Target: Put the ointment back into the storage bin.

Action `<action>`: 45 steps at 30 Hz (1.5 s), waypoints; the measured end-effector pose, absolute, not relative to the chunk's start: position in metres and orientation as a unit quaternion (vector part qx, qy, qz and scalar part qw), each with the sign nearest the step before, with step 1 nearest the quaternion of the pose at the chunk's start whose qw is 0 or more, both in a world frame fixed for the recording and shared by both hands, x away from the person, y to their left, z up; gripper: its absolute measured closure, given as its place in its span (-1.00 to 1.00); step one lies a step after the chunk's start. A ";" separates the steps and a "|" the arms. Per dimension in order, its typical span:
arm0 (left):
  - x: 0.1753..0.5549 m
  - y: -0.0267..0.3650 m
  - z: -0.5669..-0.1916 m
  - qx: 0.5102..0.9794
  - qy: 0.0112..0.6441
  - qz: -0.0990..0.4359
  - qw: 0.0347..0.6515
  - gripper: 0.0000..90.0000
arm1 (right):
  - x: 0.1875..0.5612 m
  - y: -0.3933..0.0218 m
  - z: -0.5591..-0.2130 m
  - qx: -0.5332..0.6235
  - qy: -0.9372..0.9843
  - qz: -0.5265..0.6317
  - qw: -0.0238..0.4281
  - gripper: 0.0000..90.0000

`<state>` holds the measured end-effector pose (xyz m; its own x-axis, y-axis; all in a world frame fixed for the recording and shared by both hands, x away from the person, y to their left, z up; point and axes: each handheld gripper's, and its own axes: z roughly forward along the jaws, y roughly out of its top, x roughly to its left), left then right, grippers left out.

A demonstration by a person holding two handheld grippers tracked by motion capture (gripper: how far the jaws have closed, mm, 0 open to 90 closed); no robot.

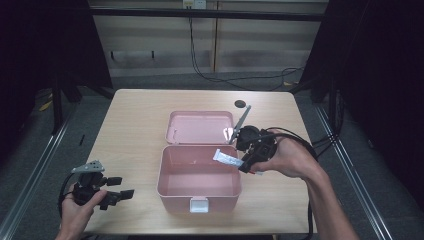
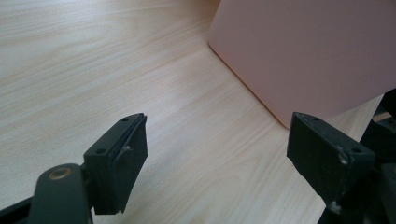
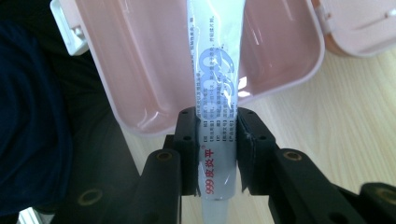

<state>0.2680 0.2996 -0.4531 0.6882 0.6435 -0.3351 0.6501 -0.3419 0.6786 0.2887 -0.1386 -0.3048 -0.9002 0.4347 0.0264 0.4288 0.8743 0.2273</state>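
Note:
An open pink box (image 1: 170, 186) stands mid-table with its lid (image 1: 200, 127) folded back behind it. My right gripper (image 1: 246, 161) is shut on a white ointment tube (image 1: 227, 158) and holds it over the box's right rim. In the right gripper view the tube (image 3: 215, 70) runs up between the two pads and out over the box's empty inside (image 3: 154, 60). At the table's near left corner my left gripper (image 1: 121, 190) is open with nothing between its jaws. In the left gripper view its gripper (image 2: 217, 156) hangs over bare wood, facing the box's pink wall (image 2: 308, 51).
A dark round spot (image 1: 240, 104) lies on the wooden table (image 1: 135, 125) behind the lid. A white latch (image 1: 198, 204) sits on the box's front wall. Cables trail off the table's right side and across the floor at the back.

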 end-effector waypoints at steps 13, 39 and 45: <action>0.268 0.300 -0.453 0.819 0.394 -0.005 0.417 -0.55 | 0.297 -0.084 -0.324 0.165 0.982 0.086 -0.012 0.60; 0.268 0.299 -0.453 0.820 0.392 -0.005 0.417 -0.55 | 0.307 -0.028 -0.369 0.117 0.989 0.056 -0.065 0.60; 0.268 0.299 -0.453 0.820 0.392 -0.006 0.417 -0.55 | 0.307 -0.020 -0.380 0.107 0.990 0.052 -0.077 0.60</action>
<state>0.2681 0.2992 -0.4528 0.6932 0.6376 -0.3359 0.6471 -0.3455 0.6796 0.3069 -0.0198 -0.3796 -0.9655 0.2031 0.1627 0.2192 0.9718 0.0873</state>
